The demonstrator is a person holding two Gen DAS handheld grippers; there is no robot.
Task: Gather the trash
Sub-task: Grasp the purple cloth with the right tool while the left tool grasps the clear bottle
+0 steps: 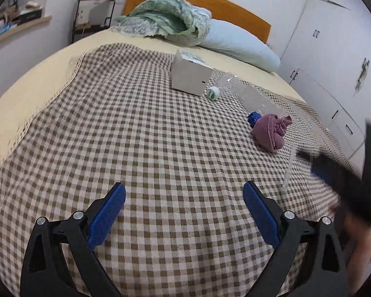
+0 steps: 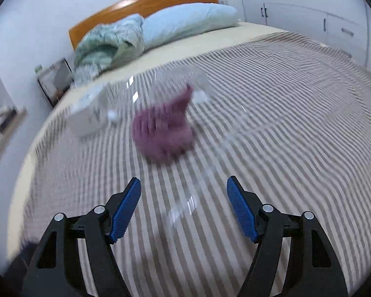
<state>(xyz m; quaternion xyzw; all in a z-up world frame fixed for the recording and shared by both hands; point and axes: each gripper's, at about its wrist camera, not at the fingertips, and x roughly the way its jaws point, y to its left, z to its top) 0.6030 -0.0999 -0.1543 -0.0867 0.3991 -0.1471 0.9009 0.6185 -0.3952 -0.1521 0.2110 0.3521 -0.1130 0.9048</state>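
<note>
On the brown checked blanket (image 1: 136, 136) lie a white box (image 1: 190, 76), a clear bottle with a white and green cap (image 1: 214, 92), a second clear bottle with a blue cap (image 1: 254, 118) and a crumpled purple cloth (image 1: 272, 132). A thin clear plastic piece (image 1: 289, 165) lies near the cloth. My left gripper (image 1: 184, 198) is open over bare blanket, well short of these things. My right gripper (image 2: 183, 190) is open with nothing gripped; the clear plastic piece (image 2: 185, 203) lies below its fingers. The purple cloth (image 2: 163, 133) is just ahead, blurred.
A pale blue pillow (image 1: 237, 42) and a bunched green quilt (image 1: 170, 17) sit by the wooden headboard (image 1: 210, 2). White cupboards (image 1: 321, 61) line the right wall. My right gripper's black frame (image 1: 346, 185) shows blurred at the left view's right edge, with a hand behind it.
</note>
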